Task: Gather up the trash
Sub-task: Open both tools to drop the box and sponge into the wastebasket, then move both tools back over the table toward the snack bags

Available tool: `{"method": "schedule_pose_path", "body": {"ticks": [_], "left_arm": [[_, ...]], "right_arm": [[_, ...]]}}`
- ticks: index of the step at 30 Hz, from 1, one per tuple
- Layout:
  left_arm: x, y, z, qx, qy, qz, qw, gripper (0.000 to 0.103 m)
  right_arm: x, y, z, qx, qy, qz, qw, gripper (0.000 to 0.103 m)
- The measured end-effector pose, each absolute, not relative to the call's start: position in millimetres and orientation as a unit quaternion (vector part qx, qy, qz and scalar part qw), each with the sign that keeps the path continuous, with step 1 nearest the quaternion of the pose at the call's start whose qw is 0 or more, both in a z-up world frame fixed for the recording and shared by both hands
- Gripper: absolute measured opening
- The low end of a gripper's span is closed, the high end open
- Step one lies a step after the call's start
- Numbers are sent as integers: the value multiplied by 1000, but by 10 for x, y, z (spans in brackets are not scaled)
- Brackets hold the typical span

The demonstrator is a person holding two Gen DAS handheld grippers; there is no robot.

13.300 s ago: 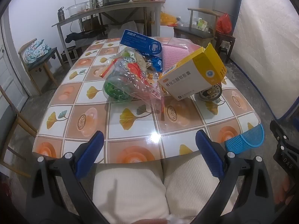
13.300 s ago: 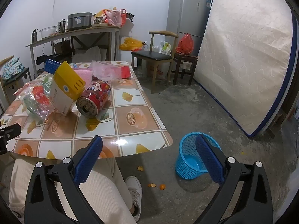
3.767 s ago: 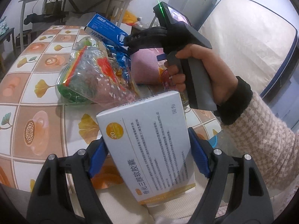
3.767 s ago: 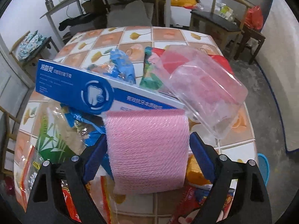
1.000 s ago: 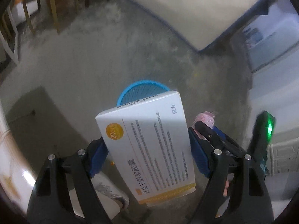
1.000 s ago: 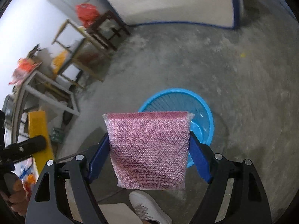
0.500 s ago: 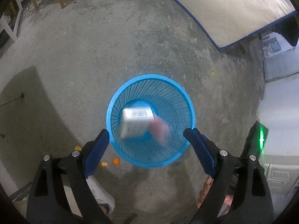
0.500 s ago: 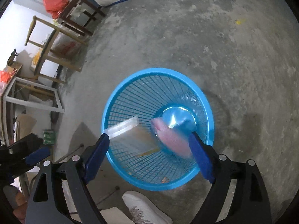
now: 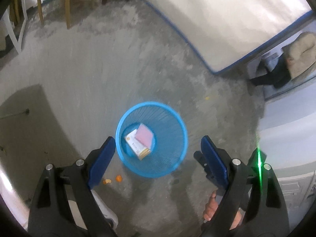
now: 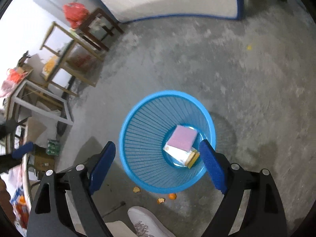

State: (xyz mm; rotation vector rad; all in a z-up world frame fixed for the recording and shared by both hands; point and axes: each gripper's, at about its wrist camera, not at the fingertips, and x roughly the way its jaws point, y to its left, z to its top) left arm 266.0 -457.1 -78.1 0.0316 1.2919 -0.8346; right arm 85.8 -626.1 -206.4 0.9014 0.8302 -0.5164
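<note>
A blue mesh waste basket (image 9: 177,126) stands on the grey concrete floor; it also shows in the right wrist view (image 10: 142,138). At its bottom lie a white and yellow medicine box (image 9: 136,145) and a pink mesh pad (image 9: 144,134) on top of it. In the right wrist view the pink pad (image 10: 182,138) lies over the box (image 10: 180,155). My left gripper (image 9: 158,158) is open and empty above the basket. My right gripper (image 10: 158,160) is open and empty above the basket.
Orange peel bits (image 10: 171,196) lie on the floor by the basket. A white shoe (image 10: 146,224) is below it. A mattress (image 9: 217,19) leans at the back. Wooden chairs (image 10: 79,47) and a white table frame (image 10: 39,102) stand to the left.
Both grippers opened and let go: the medicine box and the pink pad fell into the blue basket and now lie still at its bottom. Both grippers have risen above it.
</note>
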Motion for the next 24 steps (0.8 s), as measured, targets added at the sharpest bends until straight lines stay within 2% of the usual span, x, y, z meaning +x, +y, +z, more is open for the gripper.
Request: {"method": "schedule_pose_path", "body": {"ticks": [5,7,12,17,24], "left_arm": [[2437,-3895,68,-4,508,-403,761,84],[2295,-3439,411,-13,479,-403,780,84],[1837,-2316,872,-34,426,-385,818,87],[1325,-1313,891,-44,386,-313,867,88],[676,-254,654,-60,343,-209,914,91]], "right_arm": [[659,-5873,-1404,366,349,-221,834,84],[590,-5658,-1112,337,334,-213,854,89],[530,-5014,-509,249,308,-180,901,95],[602,-4336,-113,191,301,-128,926,96],[776,-3203,48,113,334,-43,935,96]]}}
